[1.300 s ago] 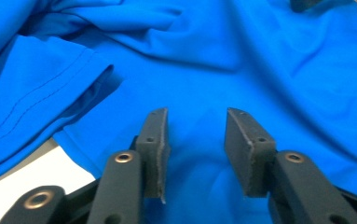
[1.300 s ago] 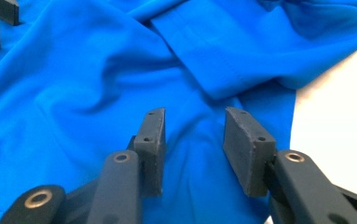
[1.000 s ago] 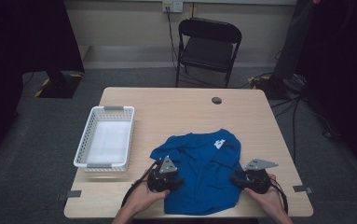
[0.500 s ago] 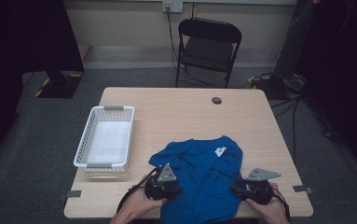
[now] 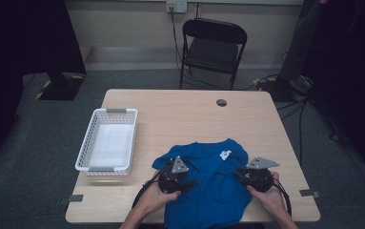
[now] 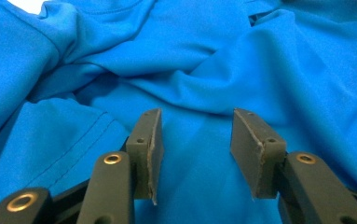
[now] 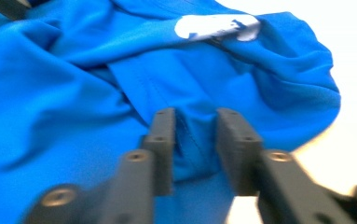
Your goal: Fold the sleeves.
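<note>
Tools rest apart on crumpled blue shirt, jaws parted.

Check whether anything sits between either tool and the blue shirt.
Nothing visible does. The left tool rests right over the blue T-shirt, jaws apart with only cloth between them. The right tool has just been closing around a fold at the shirt's edge.

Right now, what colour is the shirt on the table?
Bright blue, with a small white print. The shirt and its print show best in the right gripper view.
</note>
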